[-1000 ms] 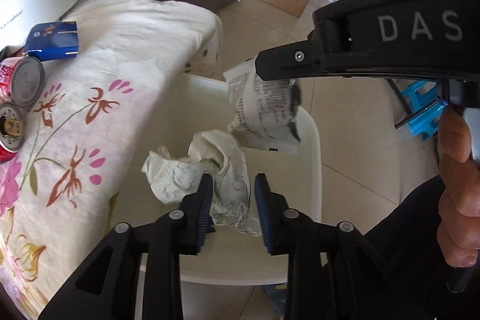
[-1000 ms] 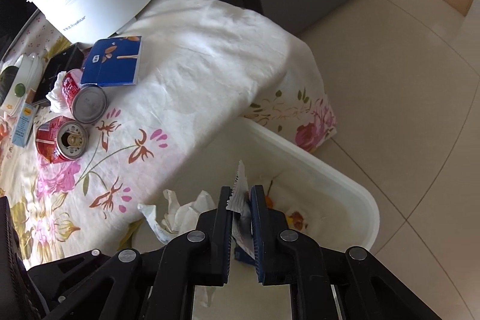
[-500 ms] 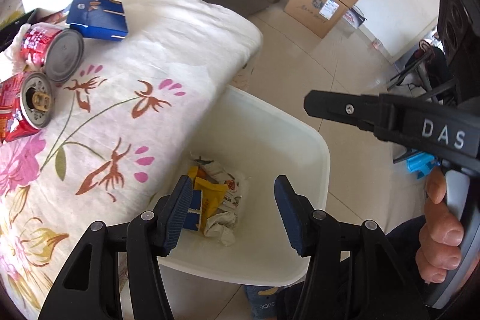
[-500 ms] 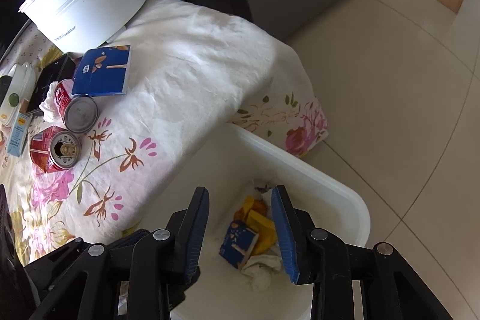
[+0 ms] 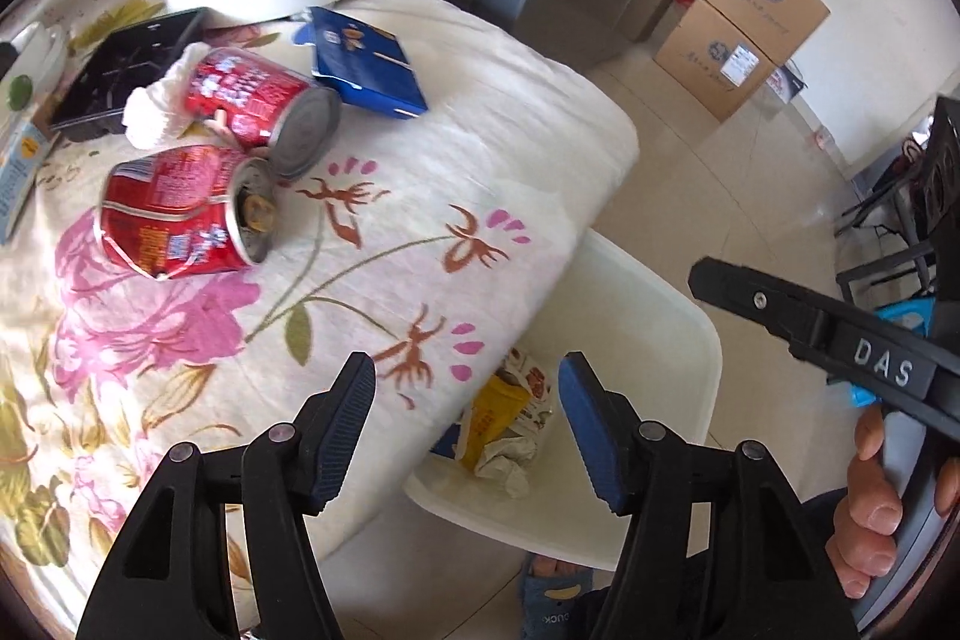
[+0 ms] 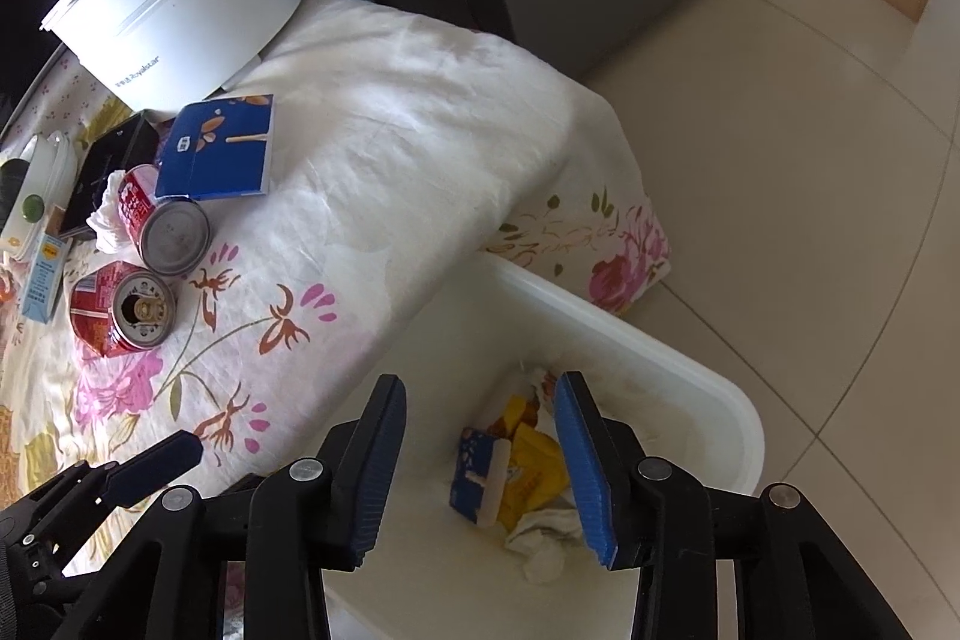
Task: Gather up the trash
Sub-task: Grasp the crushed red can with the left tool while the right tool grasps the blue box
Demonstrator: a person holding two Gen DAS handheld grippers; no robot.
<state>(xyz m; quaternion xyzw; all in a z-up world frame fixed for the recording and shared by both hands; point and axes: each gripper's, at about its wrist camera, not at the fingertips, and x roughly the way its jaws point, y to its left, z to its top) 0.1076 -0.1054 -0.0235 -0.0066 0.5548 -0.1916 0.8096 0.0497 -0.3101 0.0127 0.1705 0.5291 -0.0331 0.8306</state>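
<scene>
Your left gripper [image 5: 465, 424] and right gripper [image 6: 480, 460] have just been opening and hold nothing. The dented red can [image 5: 180, 214] lies ahead-left of the left one: light, thin-walled, slippery, so pinch across its crushed middle gently

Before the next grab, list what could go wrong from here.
1. The two red cans lie on their sides touching each other; nudging one may roll the other.
2. The upper can rests against a white tissue and the blue box, so the open left gripper may catch the wrong piece.
3. The white bin sits partly under the tablecloth edge; a drop too close to the table could miss it.
</scene>
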